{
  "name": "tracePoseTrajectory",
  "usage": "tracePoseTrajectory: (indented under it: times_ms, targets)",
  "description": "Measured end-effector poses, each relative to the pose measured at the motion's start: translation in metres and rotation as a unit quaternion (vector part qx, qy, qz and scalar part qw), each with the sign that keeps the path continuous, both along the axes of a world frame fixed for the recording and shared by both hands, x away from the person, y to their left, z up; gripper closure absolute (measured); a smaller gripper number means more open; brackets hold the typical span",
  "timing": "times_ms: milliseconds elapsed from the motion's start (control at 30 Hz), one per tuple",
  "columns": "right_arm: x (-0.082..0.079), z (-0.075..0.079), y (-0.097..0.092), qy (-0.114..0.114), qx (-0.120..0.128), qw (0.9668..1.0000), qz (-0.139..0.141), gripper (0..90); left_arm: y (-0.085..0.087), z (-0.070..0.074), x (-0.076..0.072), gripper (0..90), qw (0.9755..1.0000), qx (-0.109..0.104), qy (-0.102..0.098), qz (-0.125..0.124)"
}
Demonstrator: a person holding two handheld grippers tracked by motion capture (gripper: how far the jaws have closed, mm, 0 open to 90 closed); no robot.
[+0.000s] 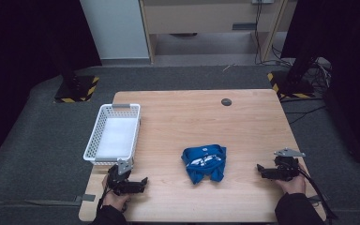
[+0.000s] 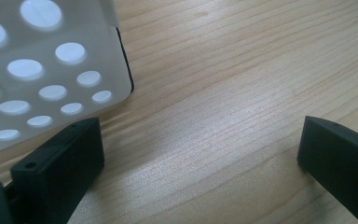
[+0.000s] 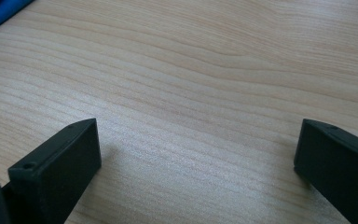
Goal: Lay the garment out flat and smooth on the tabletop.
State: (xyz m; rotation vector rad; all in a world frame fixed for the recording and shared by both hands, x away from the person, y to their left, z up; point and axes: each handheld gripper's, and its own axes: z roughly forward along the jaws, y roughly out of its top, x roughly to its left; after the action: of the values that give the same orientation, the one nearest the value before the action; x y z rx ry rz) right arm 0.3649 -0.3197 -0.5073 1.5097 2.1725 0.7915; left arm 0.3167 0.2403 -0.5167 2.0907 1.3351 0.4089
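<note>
Cloth [image 1: 205, 162] lies bunched at counter [image 1: 192, 117] centre, print perhaps lettering; left gripper [image 1: 140, 182] at 8 o'clock, right gripper [image 1: 261, 169] at 4, jaws apart.

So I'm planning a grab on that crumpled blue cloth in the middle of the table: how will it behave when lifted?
The blue cloth lies bunched in soft folds, so it will probably droop and unfurl when lifted, not hold shape. It looks thin, so likely light. Pushed, it would likely bunch on the wooden table rather than slide whole.

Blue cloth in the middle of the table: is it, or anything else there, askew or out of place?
The blue cloth lies crumpled in a loose heap, not folded or flat. The white basket sits slightly angled at the table's left edge. Nothing is spilled or damaged.
</note>
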Motion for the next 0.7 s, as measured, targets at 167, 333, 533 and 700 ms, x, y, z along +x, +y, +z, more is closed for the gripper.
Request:
tracePoseTrajectory:
  times_ms: [167, 333, 533, 700]
  targets:
    - [-0.002, 0.002, -0.001, 0.006, 0.0, 1.0, -0.007, 2.7, -0.001, 0.001, 0.0, 1.4, 1.0, -0.002, 0.001, 0.005]
    - [-0.004, 0.007, -0.002, 0.002, 0.009, 0.9998, -0.016, 3.3, -0.002, 0.004, -0.001, 4.4, 0.9999, -0.011, 0.009, 0.007]
    - [-0.005, 0.012, -0.002, -0.009, 0.015, 0.9997, -0.016, 3.6, -0.003, 0.01, -0.001, 6.4, 0.9997, -0.014, 0.008, 0.017]
    - [-0.006, 0.016, 0.0, -0.016, 0.012, 0.9998, -0.007, 3.7, -0.007, 0.018, -0.004, 6.8, 0.9991, -0.039, 0.007, 0.016]
